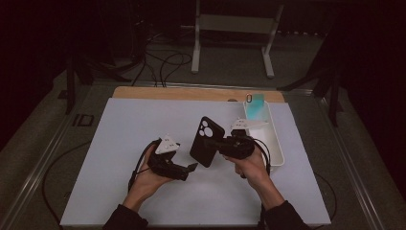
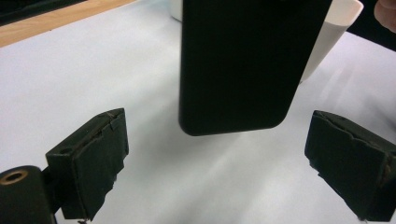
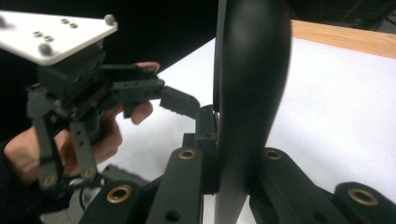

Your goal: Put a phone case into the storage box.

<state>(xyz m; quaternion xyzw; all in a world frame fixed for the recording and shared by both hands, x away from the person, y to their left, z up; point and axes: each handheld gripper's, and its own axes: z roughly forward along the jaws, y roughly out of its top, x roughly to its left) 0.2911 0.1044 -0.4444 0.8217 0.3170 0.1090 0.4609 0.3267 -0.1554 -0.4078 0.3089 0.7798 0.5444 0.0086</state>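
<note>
1. The black phone case is held up off the white mat, near the middle of the table and tilted a little, with its camera cut-outs at the upper end in the high view.
2. The right gripper has it: in the right gripper view the case stands edge-on between the two black jaws, which are pressed tight against its sides near the lower end.
3. The right hand holds that gripper roughly level, pointing towards the person's left.
4. The left gripper sits just below and to the left of the case, apart from it. Its jaws stand wide with nothing between the pads; in the left gripper view the case's rounded lower corner hangs above and between the two pads without touching either.
5. The left hand grips that gripper from beneath, and the grey three-cornered plate rides on top.
6. Just to the right of the right hand lies a long white tray, well off the case.
7. At the tray's far end rests a pale teal item, probably another phone case, though the dim picture makes this hard to confirm.
8. Beyond the mat, the wooden table edge runs along the far side.
</note>
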